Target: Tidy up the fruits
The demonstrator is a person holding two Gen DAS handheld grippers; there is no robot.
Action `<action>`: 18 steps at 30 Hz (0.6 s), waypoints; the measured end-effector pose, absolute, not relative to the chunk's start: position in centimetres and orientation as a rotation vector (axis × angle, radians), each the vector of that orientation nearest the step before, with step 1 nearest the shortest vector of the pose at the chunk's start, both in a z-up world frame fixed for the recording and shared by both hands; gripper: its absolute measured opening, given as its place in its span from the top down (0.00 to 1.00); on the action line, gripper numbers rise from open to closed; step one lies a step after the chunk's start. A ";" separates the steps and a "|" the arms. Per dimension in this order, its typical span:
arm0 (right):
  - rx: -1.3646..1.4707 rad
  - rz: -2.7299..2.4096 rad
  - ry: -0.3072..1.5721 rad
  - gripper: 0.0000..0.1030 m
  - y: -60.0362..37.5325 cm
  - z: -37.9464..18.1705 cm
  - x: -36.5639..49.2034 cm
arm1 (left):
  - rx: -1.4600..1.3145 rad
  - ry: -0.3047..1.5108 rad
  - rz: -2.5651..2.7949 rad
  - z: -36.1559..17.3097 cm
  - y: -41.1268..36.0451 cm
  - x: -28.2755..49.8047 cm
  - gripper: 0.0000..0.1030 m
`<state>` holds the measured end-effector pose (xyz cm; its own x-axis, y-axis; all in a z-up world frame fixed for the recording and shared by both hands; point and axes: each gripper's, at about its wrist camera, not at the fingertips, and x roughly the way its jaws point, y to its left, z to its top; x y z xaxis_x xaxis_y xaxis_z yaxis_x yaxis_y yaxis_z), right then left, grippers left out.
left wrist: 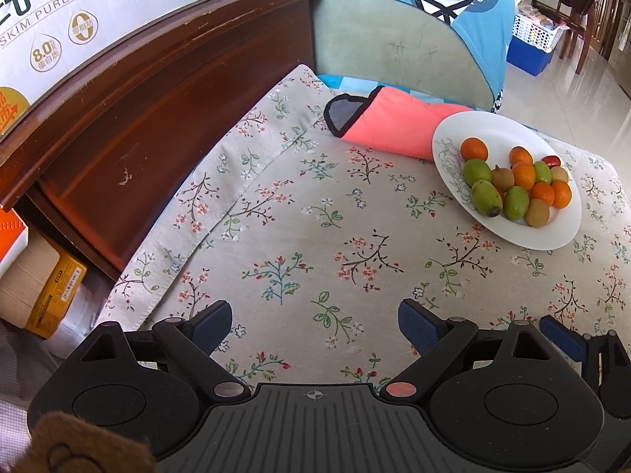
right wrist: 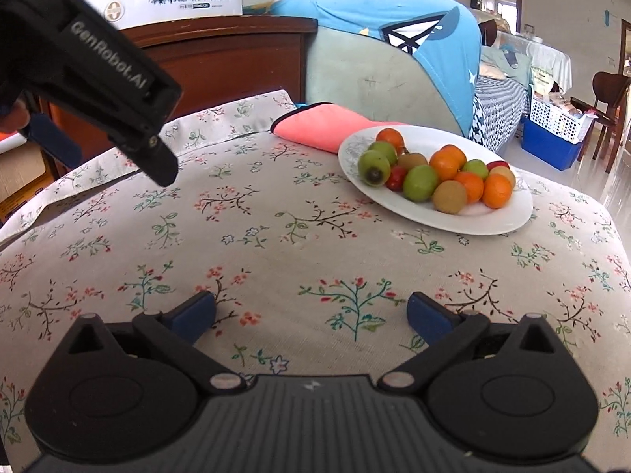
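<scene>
Ahead and to the right of both claws — a white plate (left wrist: 552,232) heaped with fruit on the cloth-covered bench (left wrist: 299,236).

Left wrist view: left claw (left wrist: 315,327) spread, empty. Right wrist view: right claw (right wrist: 311,315) spread, empty, seemingly nearer the fruit (right wrist: 445,181) — no long axis to favour.

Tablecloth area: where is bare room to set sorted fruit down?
The floral tablecloth is bare from the open right tongs up to the white oval plate. Also free left of the plate, below the pink folded cloth. The plate's middle is crowded with fruit.
</scene>
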<state>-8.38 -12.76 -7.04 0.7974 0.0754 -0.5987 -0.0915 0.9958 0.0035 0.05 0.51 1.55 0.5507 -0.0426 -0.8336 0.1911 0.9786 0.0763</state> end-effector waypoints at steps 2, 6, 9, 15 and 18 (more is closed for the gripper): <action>-0.028 0.089 0.640 0.01 -12.7 -7.1 -8.4 | 0.167 0.983 -0.139 1.4 0.5 0.1 0.10; -0.027 0.089 0.640 0.01 -12.8 -7.1 -8.3 | 0.165 0.988 -0.136 1.3 0.5 0.2 0.10; -0.027 0.089 0.640 0.01 -12.8 -7.1 -8.3 | 0.164 0.991 -0.137 1.2 0.5 0.3 0.10; -0.028 0.088 0.640 0.01 -12.8 -7.1 -8.2 | 0.167 0.997 -0.138 0.9 0.2 0.3 0.10; -0.028 0.088 0.640 0.01 -12.8 -7.1 -8.3 | 0.166 1.001 -0.135 0.7 0.3 0.4 0.10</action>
